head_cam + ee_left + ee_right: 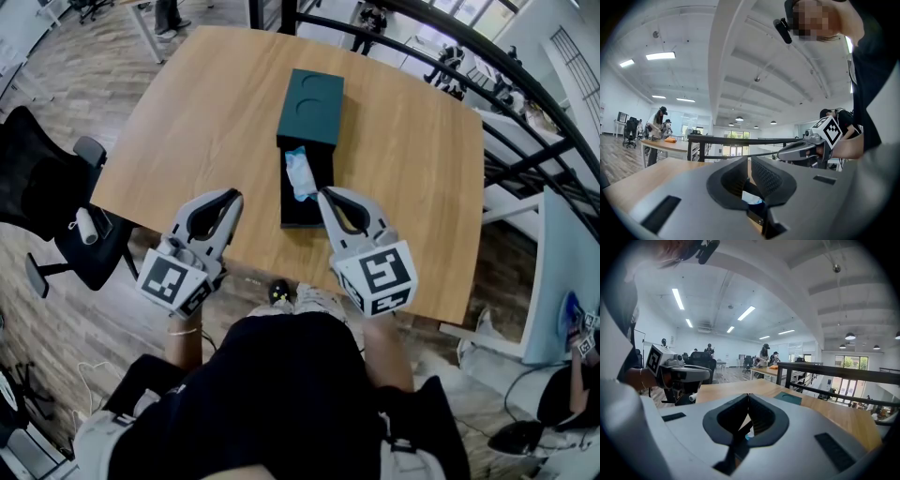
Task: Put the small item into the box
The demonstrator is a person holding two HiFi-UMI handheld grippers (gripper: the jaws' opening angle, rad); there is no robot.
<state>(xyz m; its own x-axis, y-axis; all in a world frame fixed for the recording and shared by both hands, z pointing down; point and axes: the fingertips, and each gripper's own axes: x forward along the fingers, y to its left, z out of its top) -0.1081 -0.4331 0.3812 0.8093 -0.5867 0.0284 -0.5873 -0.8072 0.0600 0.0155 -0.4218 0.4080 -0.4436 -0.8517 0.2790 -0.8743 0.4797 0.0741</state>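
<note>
**Small item lies in the open box**

A pale wooden table (187,122) stands in an open office, with a black chair (37,206) off its left edge and a dark railing (506,94) beyond its right. The teal box (315,204) lies mid-table, running toward the near edge, its lid (311,103) at the far end. The small item (300,174) rests inside. The left gripper (233,196) and right gripper (324,195) hover with jaws closed on nothing, and the right one hides the box's near right corner

The wooden table (187,122) before me is bearing a dark open box (316,204) and, touching it, seemingly its lid (311,105).
</note>
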